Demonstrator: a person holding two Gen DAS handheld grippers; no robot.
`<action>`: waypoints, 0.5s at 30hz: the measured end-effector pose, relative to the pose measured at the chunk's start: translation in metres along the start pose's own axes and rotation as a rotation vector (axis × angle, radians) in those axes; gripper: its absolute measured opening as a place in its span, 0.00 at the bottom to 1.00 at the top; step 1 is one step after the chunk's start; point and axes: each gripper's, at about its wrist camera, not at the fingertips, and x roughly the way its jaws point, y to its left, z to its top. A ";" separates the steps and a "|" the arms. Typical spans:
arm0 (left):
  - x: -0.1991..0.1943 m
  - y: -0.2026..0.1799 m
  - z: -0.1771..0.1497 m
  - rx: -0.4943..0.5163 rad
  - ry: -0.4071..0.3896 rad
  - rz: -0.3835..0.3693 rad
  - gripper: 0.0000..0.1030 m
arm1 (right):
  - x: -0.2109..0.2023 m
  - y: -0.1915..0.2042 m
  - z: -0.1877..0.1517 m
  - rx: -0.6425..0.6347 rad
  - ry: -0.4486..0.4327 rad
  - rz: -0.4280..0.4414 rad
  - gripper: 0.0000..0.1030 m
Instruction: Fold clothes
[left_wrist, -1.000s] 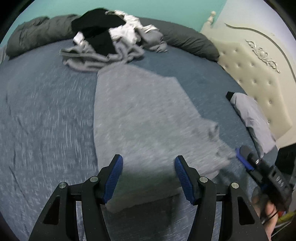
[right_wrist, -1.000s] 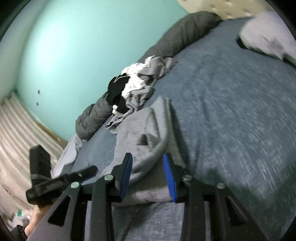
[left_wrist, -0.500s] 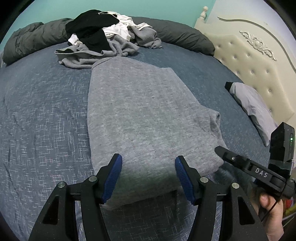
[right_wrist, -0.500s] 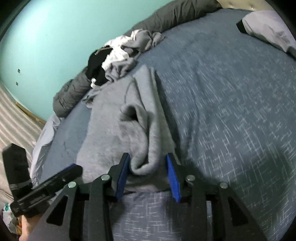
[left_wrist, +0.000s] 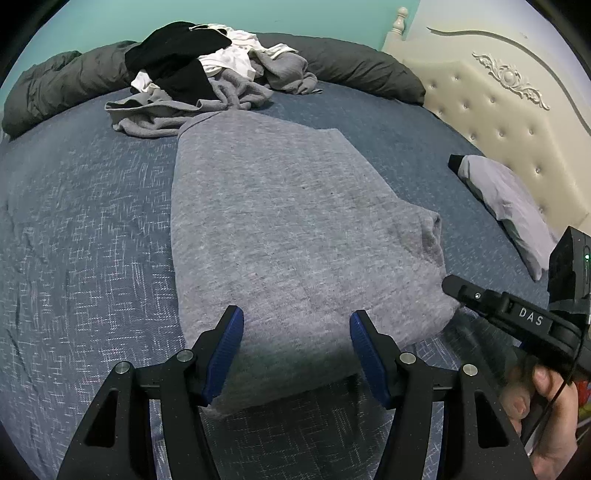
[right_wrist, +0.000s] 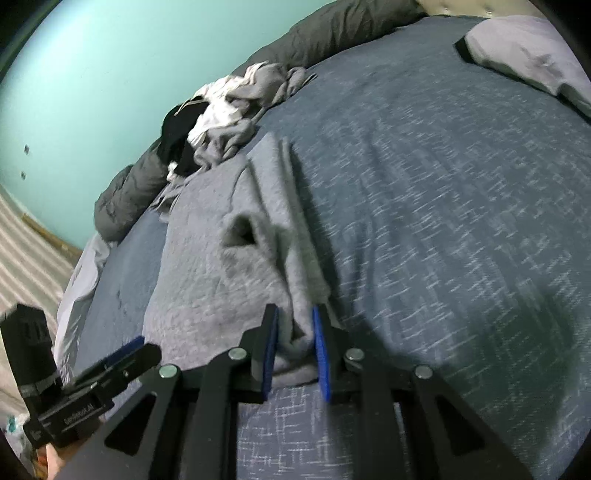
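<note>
White letters "DAS" mark the right gripper (left_wrist: 517, 317) as seen from the left wrist. The left gripper (left_wrist: 297, 354) is spread wide, blue ribbed pads straddling the near edge of the heathered grey garment (left_wrist: 280, 229), which lies flat ahead on the blue woven bedspread (left_wrist: 81, 236). The right gripper's jaws pinch a bunched corner of that garment. A clothes pile (left_wrist: 207, 81) sits beyond.

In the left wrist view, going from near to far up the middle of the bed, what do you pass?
Left gripper → gray garment → pile of unfolded clothes → dark gray duvet → teal wall.
</note>
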 end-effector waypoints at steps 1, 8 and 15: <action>0.000 0.000 0.000 0.000 0.002 0.001 0.62 | -0.001 -0.001 0.001 0.008 -0.003 -0.002 0.20; -0.006 -0.001 0.003 -0.004 0.019 0.001 0.62 | -0.014 0.001 0.005 0.007 -0.053 -0.019 0.23; -0.036 0.005 -0.001 -0.013 0.009 -0.016 0.62 | -0.044 0.016 0.005 -0.037 -0.151 -0.001 0.23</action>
